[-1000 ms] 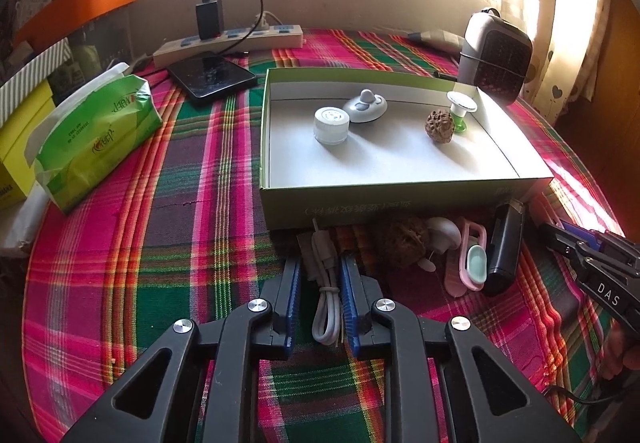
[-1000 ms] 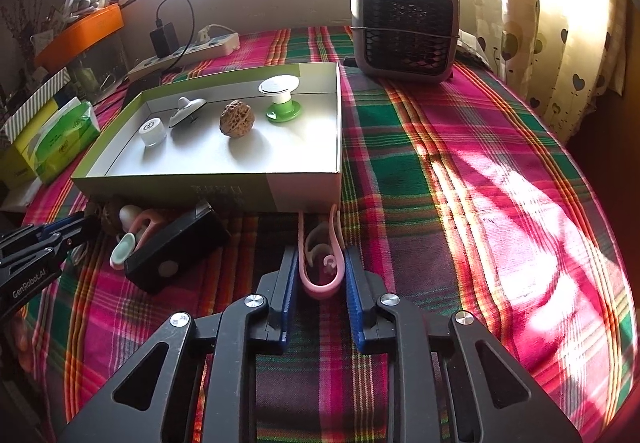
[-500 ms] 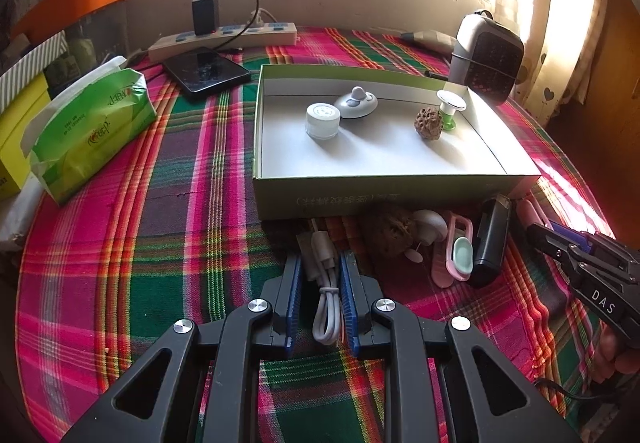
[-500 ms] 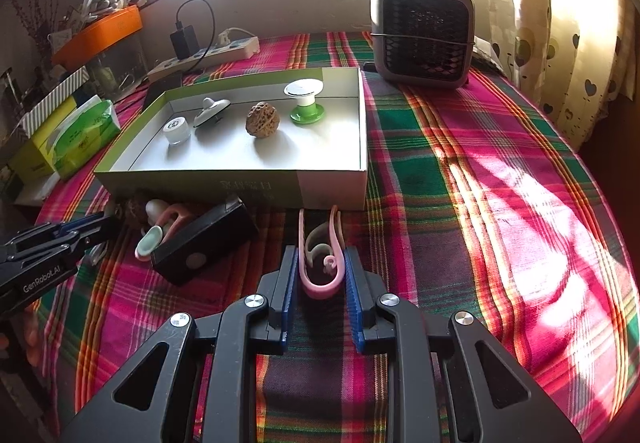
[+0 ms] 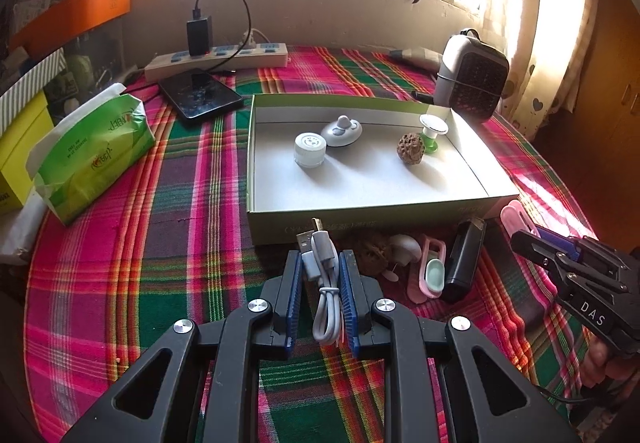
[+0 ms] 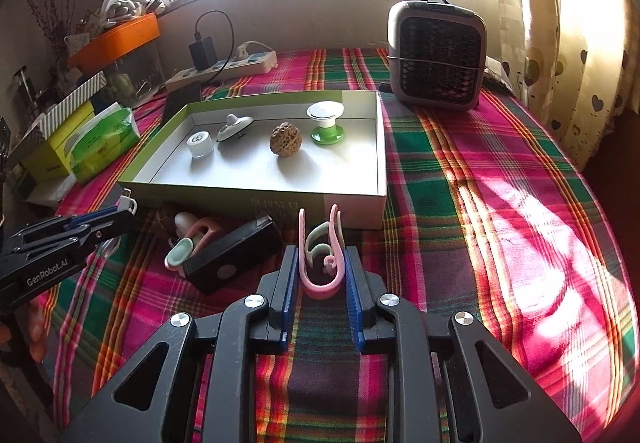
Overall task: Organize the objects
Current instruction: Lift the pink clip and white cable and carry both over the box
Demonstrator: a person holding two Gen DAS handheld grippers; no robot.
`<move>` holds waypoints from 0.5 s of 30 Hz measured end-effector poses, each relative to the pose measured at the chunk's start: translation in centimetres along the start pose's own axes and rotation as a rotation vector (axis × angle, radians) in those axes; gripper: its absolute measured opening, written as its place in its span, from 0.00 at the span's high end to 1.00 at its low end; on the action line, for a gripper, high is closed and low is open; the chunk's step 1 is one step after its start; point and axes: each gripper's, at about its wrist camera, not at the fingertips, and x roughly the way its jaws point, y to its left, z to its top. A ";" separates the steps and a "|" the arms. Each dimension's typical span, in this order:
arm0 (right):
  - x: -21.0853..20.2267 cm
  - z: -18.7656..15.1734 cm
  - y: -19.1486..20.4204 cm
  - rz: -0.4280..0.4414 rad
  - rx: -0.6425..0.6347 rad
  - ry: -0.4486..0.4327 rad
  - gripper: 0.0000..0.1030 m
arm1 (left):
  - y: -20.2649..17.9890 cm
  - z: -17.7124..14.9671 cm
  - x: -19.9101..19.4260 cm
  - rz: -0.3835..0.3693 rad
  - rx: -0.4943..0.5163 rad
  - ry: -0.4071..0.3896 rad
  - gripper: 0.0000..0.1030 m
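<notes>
Left gripper [image 5: 320, 295] fingers clamp a coiled cable [image 5: 325, 283], right gripper [image 6: 322, 279] fingers pinch a pink clip [image 6: 321, 263], both just short of the box [image 5: 360, 217]; either may snag its near wall or slip loose.

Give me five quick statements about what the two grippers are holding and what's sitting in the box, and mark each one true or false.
1. The left gripper is closed on a coiled white USB cable. True.
2. The right gripper holds the walnut. False: it grips a pink clip; the walnut sits inside the box.
3. Four items sit inside the box. True.
4. The black rectangular device lies inside the box. False: it lies on the plaid cloth in front of the box.
5. The small heater stands in front of the box. False: it stands behind the box's far right corner.
</notes>
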 end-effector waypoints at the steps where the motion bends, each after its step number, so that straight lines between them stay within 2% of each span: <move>1: -0.1 0.1 0.0 0.007 0.000 -0.002 0.78 | -0.1 0.2 -0.1 -0.006 -0.001 -0.001 0.83; 15: 0.4 2.2 0.2 0.040 -0.013 -0.012 0.78 | -1.2 2.6 0.8 -0.052 0.013 0.000 0.83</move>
